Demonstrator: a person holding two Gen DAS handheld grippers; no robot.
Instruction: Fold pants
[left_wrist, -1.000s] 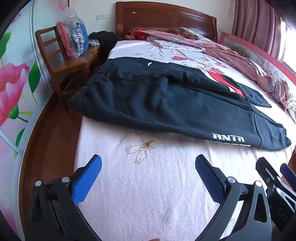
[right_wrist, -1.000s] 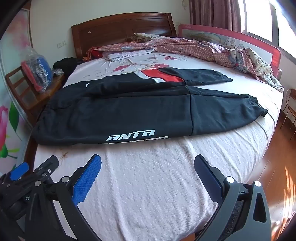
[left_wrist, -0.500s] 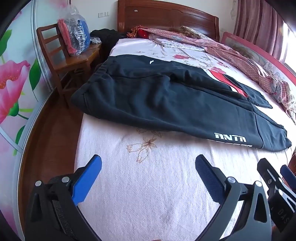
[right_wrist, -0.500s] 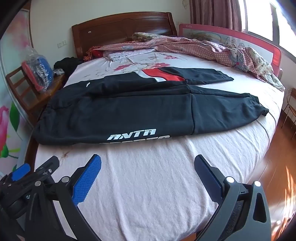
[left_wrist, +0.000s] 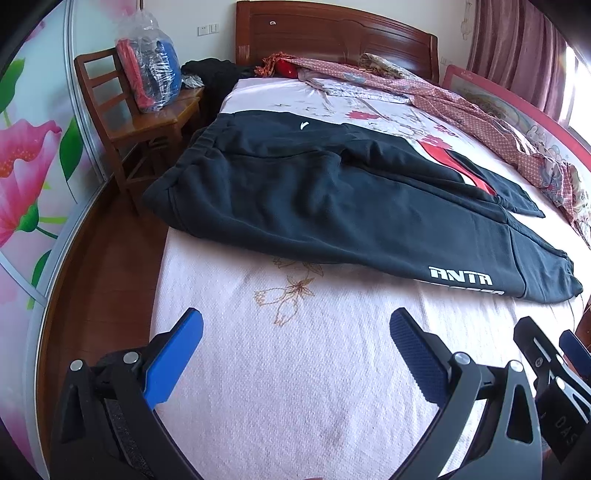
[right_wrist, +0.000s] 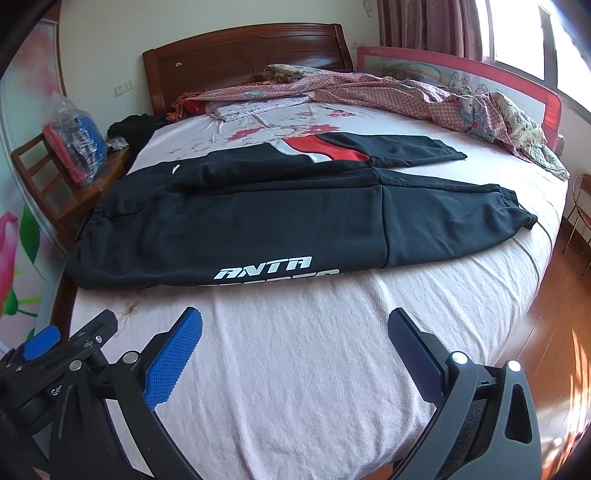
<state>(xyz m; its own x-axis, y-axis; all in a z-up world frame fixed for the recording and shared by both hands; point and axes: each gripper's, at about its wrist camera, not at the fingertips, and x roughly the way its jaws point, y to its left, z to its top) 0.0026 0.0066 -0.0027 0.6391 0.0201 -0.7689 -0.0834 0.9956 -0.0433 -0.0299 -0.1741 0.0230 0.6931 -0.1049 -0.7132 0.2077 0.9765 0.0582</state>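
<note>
Black ANTA sweatpants with a red and white stripe lie spread flat across the pink bed, waistband at the left bed edge, leg cuffs to the right. They also show in the right wrist view. My left gripper is open and empty above the bare sheet, short of the near leg. My right gripper is open and empty above the sheet, short of the ANTA lettering. Part of my right gripper shows at the right edge of the left wrist view.
A wooden chair with a plastic-wrapped bundle stands left of the bed. A rumpled patterned quilt lies along the far side by a red bed rail. A wooden headboard is behind. Wood floor lies on both sides.
Both grippers have drifted slightly toward the pants, so the pants look a little nearer. Both stay open and empty.
</note>
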